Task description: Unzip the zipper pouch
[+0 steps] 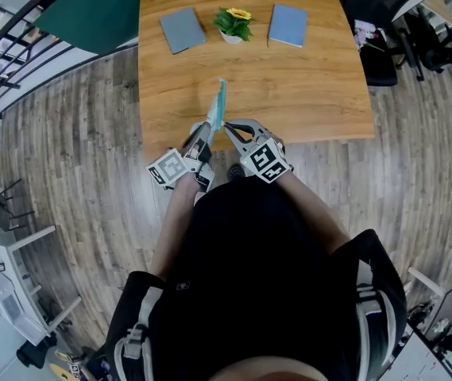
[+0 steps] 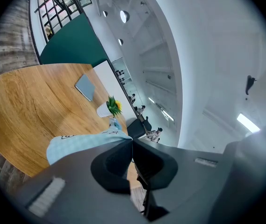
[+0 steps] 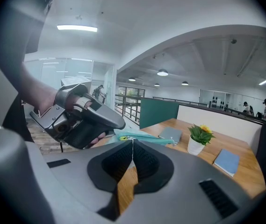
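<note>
Head view shows the light blue zipper pouch (image 1: 218, 105) turned on its edge over the near part of the wooden worktop (image 1: 305, 94), with both tools at its near end. The left tool (image 1: 207, 131) is clenched on that end of the pouch, and the fabric comes out at its tips. The right tool (image 1: 227, 125) is just beside it, its jaws pressed together on the same end of the pouch. Farther away, a small potted plant (image 1: 233, 24) stands between two grey-blue notebooks (image 1: 182, 29).
</note>
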### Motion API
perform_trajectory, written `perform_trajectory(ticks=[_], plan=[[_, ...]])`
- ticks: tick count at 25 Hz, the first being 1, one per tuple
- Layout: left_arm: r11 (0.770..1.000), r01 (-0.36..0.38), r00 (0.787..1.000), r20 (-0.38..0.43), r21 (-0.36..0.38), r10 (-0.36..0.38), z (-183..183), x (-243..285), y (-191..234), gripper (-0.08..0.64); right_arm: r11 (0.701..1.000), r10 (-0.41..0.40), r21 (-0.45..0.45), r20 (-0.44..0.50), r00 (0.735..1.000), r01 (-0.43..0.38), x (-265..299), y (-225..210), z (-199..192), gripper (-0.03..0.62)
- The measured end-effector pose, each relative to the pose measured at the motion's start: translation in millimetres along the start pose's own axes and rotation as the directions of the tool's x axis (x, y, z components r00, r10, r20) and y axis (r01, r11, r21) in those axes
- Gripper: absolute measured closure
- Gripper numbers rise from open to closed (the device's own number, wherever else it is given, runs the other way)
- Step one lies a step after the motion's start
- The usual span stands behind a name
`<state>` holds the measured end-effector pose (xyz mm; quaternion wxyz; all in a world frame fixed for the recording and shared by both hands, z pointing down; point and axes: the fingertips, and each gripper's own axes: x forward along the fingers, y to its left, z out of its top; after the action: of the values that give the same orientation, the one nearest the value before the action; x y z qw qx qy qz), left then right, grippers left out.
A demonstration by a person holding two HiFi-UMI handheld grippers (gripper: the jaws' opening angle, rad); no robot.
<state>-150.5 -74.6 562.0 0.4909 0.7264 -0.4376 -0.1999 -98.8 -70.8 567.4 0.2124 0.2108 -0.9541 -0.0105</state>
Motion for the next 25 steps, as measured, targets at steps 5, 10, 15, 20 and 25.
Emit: perform_trajectory(ticks=[5,10,15,20,25], plan=[[1.0,0.003,1.0,-0.006,0.002,-0.003,-2.6,1.0,-0.6,0.554,1.0,-0.012,0.014,-0.005,1.0,0.012,-2.5,-1.8,-1.6,0.586],[1.0,0.006,1.0,-0.014,0.007,-0.006,-5.0,4.1,-2.2,0.554,0.999,-0.024,0.025,0.004,1.0,0.023,-3.6,-4.2,-3.0,0.586],[1.0,0.015,1.0,-0.022,0.008,-0.015,-7.5,6.9,-5.7,0.554,0.998,-0.04,0.037,0.001,0.999,0.04,-5.6,-8.8,-5.0,0.586],[1.0,0.017,0.999,-0.032,0.015,-0.017,-8.8,7.6,-7.8,0.554,1.0,-0.027,0.006,-0.023,0.999,0.027,-7.4,-6.6,-4.3,0.586],[1.0,0.006,1.0,-0.022,0.007,-0.006,-8.1,7.4,-4.7,0.554,0.999,0.028,0.029,0.006,1.0,-0.028,-8.5,-0.2,-6.6,0.587]])
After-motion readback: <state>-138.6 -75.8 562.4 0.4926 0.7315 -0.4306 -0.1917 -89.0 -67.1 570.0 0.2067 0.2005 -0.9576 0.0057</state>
